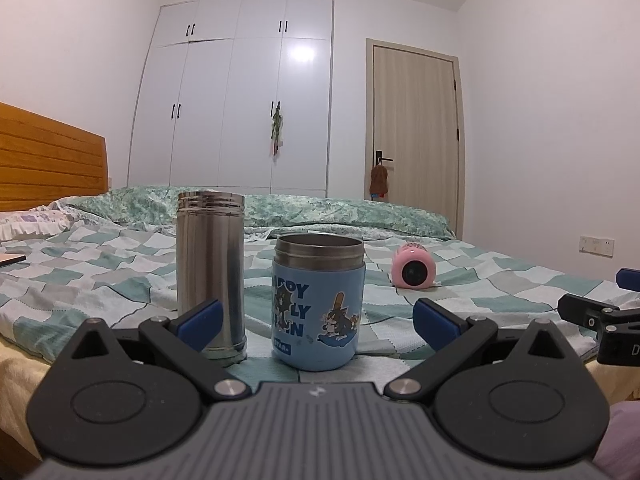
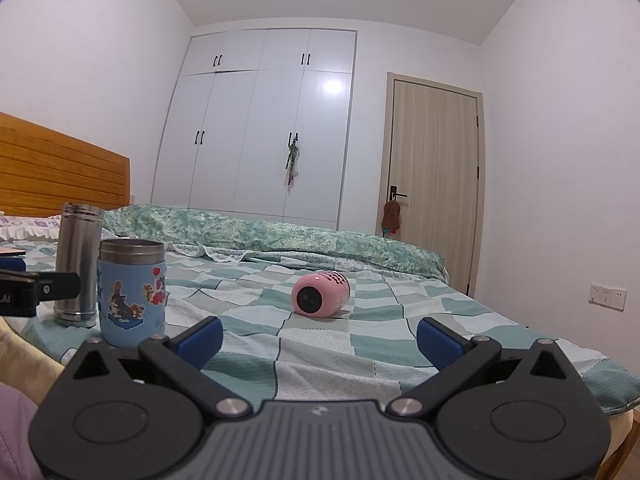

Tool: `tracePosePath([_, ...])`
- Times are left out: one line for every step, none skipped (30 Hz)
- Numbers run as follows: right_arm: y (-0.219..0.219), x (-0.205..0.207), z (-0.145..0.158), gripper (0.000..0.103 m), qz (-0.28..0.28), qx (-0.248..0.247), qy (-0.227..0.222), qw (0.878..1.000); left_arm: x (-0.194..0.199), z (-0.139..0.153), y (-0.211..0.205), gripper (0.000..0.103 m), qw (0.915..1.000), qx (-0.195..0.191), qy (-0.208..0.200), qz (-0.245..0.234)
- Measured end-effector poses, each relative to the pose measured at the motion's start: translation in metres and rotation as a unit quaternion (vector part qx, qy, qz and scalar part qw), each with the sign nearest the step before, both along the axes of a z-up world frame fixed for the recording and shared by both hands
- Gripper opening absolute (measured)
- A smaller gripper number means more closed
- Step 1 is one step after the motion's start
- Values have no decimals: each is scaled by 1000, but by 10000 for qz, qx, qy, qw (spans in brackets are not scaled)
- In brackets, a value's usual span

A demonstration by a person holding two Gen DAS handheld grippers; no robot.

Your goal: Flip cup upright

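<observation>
A: Cup?
B: Pink cup (image 2: 320,294) on its side on the bed (image 2: 328,344), well beyond the blue mug (image 1: 319,304) and steel flask (image 1: 211,276).
A: Claws?
B: Left gripper (image 1: 316,324) and right gripper (image 2: 319,340) both spread wide, holding nothing.

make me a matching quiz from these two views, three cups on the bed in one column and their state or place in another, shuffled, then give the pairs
Things:
1. pink cup
2. blue cartoon cup
3. steel cup

States:
A. tallest, upright, plain metal
B. lying on its side on the checked bedspread
C. upright, open mouth up, beside the tall one

Pairs: 1-B, 2-C, 3-A
</observation>
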State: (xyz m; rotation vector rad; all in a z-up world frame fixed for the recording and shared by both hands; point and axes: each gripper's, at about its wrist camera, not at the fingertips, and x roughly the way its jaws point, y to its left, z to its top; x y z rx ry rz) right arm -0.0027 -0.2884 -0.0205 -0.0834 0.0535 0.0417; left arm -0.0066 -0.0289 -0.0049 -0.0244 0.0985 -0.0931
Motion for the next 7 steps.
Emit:
tracePosePath([0, 0, 0, 103, 1, -4, -3, 10000, 0, 0, 0, 103, 10000, 0, -4, 6])
tracePosePath([0, 0, 0, 103, 1, -3, -3, 10000, 0, 0, 0, 103, 10000, -3, -16, 7])
tracePosePath([-1, 0, 0, 103, 5, -7, -6, 10000, -1, 1, 0, 103, 10000, -7, -29, 1])
tracePosePath([-1, 0, 0, 103, 7, -9, -8, 10000, -1, 1, 0, 103, 10000, -6, -38, 1])
tracePosePath([-2, 0, 0, 103, 8, -10, -8, 10000, -1, 1, 0, 103, 10000, -2, -44, 14])
tracePosePath([-1, 0, 0, 103, 7, -9, -8, 10000, -1, 1, 0, 103, 10000, -1, -46, 15])
tracePosePath([-2, 0, 0, 103, 7, -10, -10, 10000, -1, 1, -1, 103, 10000, -2, -42, 4])
